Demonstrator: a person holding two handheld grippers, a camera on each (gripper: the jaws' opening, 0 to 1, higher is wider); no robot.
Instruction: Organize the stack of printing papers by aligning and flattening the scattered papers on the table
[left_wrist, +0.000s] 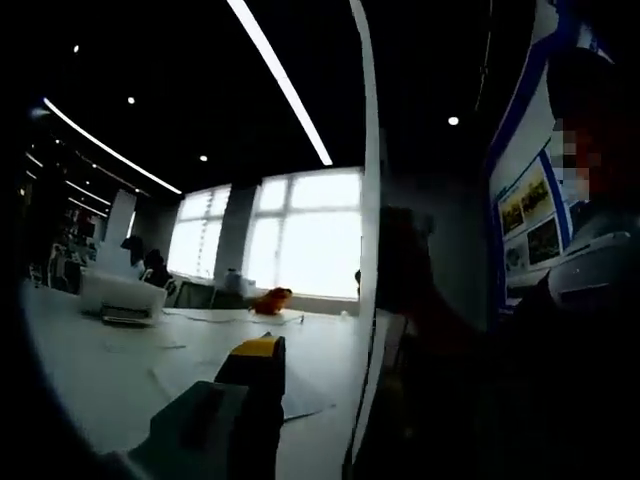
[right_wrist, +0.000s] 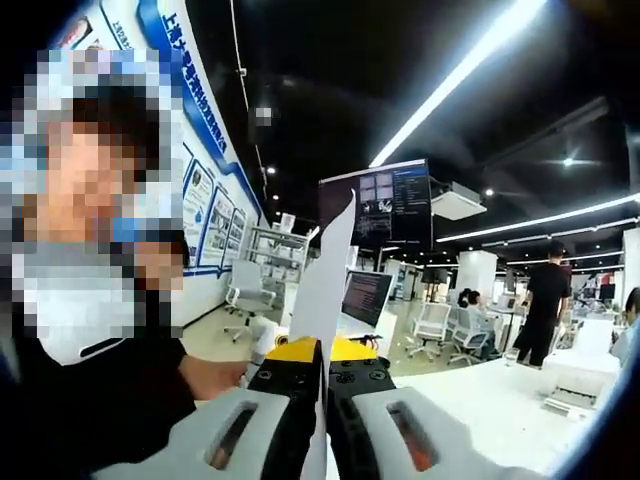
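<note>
In the right gripper view my right gripper (right_wrist: 326, 400) is shut on a white sheet of paper (right_wrist: 328, 270) that stands upright between its yellow-tipped jaws. In the left gripper view the same paper (left_wrist: 368, 200) appears edge-on as a thin white strip running top to bottom. The one visible jaw of my left gripper (left_wrist: 320, 400) stands left of the strip, with bare table between them; the other jaw is hidden behind the paper. More loose sheets (left_wrist: 295, 400) lie flat on the white table (left_wrist: 90, 370).
A person sits close by, at the right of the left gripper view and the left of the right gripper view. A white printer (left_wrist: 120, 297) and an orange object (left_wrist: 270, 299) sit far back on the table. Beyond the right gripper are a monitor (right_wrist: 365, 295), office chairs and standing people (right_wrist: 545, 300).
</note>
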